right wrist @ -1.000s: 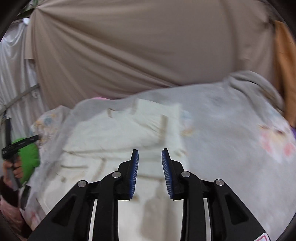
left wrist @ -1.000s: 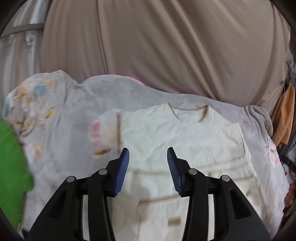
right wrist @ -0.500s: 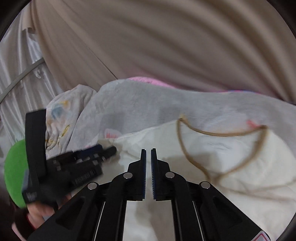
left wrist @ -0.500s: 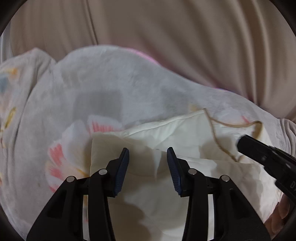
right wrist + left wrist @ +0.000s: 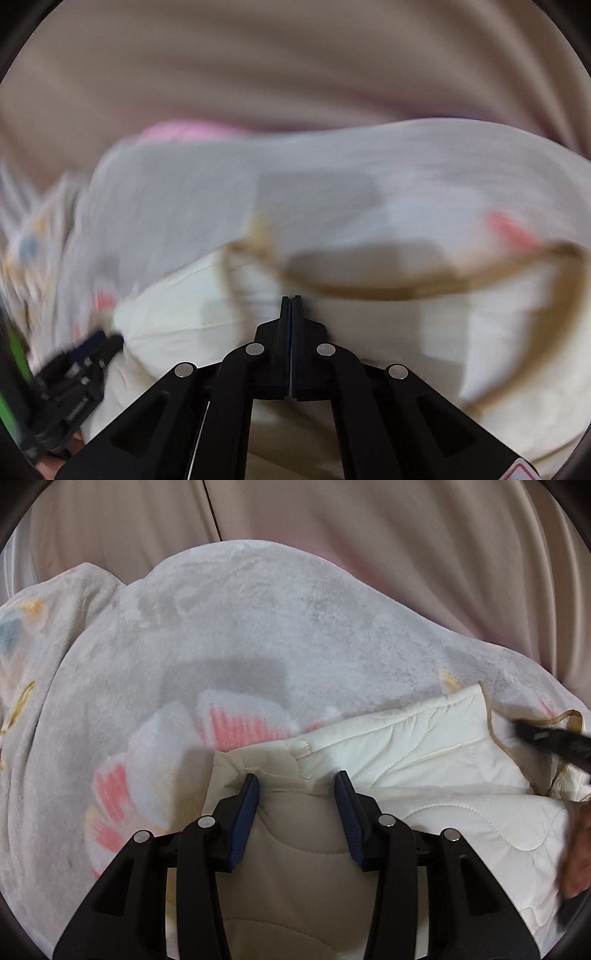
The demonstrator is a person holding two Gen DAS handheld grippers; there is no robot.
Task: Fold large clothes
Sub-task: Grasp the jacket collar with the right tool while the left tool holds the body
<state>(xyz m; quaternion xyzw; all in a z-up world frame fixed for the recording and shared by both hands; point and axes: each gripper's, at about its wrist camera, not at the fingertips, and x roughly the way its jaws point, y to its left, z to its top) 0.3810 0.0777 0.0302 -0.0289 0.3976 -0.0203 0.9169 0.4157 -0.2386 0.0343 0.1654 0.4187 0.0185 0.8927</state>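
Left wrist: left gripper (image 5: pixel 295 794) is hovering spread over the cream quilted garment (image 5: pixel 424 775) lying at 4 o'clock on the grey floral blanket (image 5: pixel 221 635); right wrist: right gripper (image 5: pixel 291 301), jaws just closing, is sitting pressed together on the garment's blurred 6 o'clock cloth.

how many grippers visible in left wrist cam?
2. The left gripper is bottom centre, jaws apart over the cream quilted garment. The right gripper pokes in at the right edge by the neckline; most of it is out of frame.
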